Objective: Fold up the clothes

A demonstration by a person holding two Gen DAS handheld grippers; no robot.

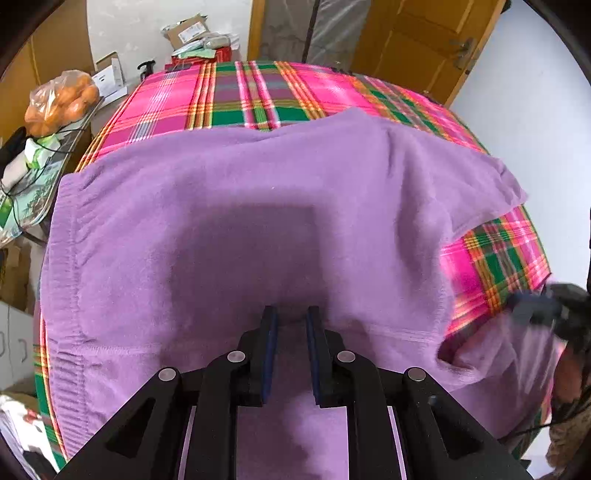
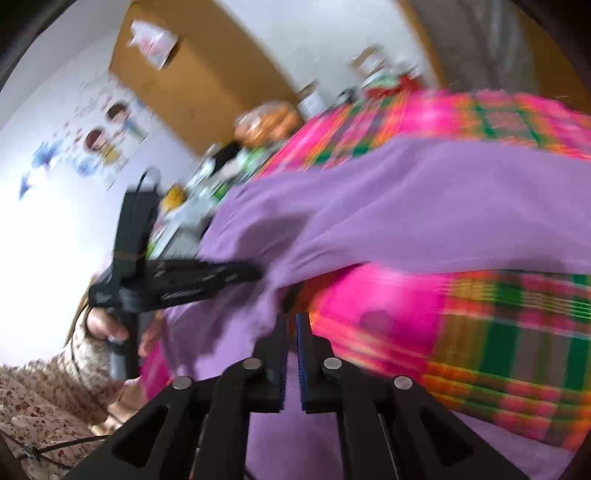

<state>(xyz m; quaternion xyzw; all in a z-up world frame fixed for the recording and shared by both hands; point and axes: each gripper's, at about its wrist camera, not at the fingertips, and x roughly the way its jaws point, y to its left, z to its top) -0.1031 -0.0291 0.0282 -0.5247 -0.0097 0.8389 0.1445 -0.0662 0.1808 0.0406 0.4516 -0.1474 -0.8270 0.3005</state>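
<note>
A purple sweater (image 1: 258,184) lies spread over a table covered in a pink and green plaid cloth (image 1: 258,92). My left gripper (image 1: 291,314) is shut on a raised fold of the sweater at its near edge. At the right, my right gripper (image 1: 532,306) appears blurred, with a lifted part of the sweater running up to it. In the right wrist view, my right gripper (image 2: 291,321) has its jaws almost together on the purple sweater (image 2: 424,206), above the plaid cloth (image 2: 480,332). The left gripper (image 2: 255,275) reaches into the cloth from the left, held by a hand (image 2: 107,328).
A bag of oranges (image 1: 61,101) and clutter sit on a side table (image 1: 29,166) to the left. Cardboard boxes (image 1: 192,33) are stacked behind the table's far edge. A wooden door (image 1: 424,44) stands at the back right. A patterned sleeve (image 2: 37,387) is at lower left.
</note>
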